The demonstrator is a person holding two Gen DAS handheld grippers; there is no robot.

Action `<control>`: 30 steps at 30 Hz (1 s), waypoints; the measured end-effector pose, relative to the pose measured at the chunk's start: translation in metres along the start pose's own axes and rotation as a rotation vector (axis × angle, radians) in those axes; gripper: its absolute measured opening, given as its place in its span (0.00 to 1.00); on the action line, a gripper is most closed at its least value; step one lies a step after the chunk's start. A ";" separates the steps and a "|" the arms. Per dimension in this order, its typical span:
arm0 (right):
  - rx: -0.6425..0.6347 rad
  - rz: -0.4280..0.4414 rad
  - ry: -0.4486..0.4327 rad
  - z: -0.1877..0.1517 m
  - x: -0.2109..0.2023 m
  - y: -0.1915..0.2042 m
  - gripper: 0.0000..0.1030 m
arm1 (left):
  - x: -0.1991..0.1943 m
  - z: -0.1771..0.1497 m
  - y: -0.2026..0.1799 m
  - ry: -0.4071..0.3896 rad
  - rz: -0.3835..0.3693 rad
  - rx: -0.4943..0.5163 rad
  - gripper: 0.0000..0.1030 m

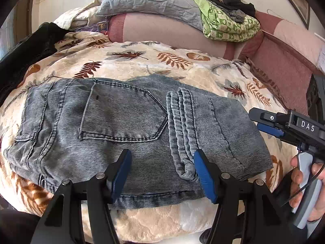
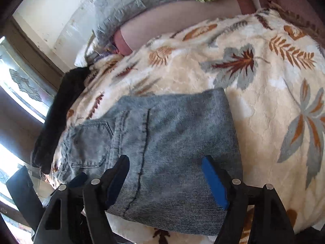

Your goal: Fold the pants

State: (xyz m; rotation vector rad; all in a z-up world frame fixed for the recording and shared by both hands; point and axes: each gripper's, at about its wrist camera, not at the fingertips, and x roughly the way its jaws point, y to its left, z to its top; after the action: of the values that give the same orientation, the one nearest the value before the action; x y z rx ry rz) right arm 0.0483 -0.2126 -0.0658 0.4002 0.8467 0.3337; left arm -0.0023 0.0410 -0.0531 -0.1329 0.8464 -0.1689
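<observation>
Grey-blue denim pants (image 1: 130, 126) lie folded in a flat rectangle on the leaf-patterned blanket (image 1: 142, 61), back pocket up, cuffs stacked across the middle. My left gripper (image 1: 162, 162) is open just above the pants' near edge, holding nothing. My right gripper (image 2: 165, 168) is open over the right end of the pants (image 2: 172, 126), holding nothing; it also shows in the left wrist view (image 1: 262, 122) at the right, just off the pants' right edge.
A grey pillow (image 1: 150, 2) and a green patterned cloth pile (image 1: 229, 24) sit on a pink bolster (image 1: 162, 34) at the back. A dark garment (image 1: 26, 50) lies at the left. A window (image 2: 18, 85) is at the far left.
</observation>
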 end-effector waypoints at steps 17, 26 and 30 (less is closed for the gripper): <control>0.077 0.193 -0.050 -0.003 -0.017 -0.007 0.75 | -0.029 -0.041 0.190 -0.070 -0.105 -0.903 0.71; 0.074 0.145 0.020 -0.007 -0.001 0.007 0.75 | -0.021 -0.040 0.213 -0.129 -0.187 -0.956 0.71; 0.078 0.267 0.115 0.001 0.011 0.052 0.75 | -0.019 -0.038 0.217 -0.154 -0.197 -0.927 0.66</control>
State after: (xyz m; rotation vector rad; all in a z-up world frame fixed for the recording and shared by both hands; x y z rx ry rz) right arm 0.0497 -0.1629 -0.0482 0.5725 0.9224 0.5763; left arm -0.0223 0.2551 -0.1037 -1.0859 0.7011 0.0624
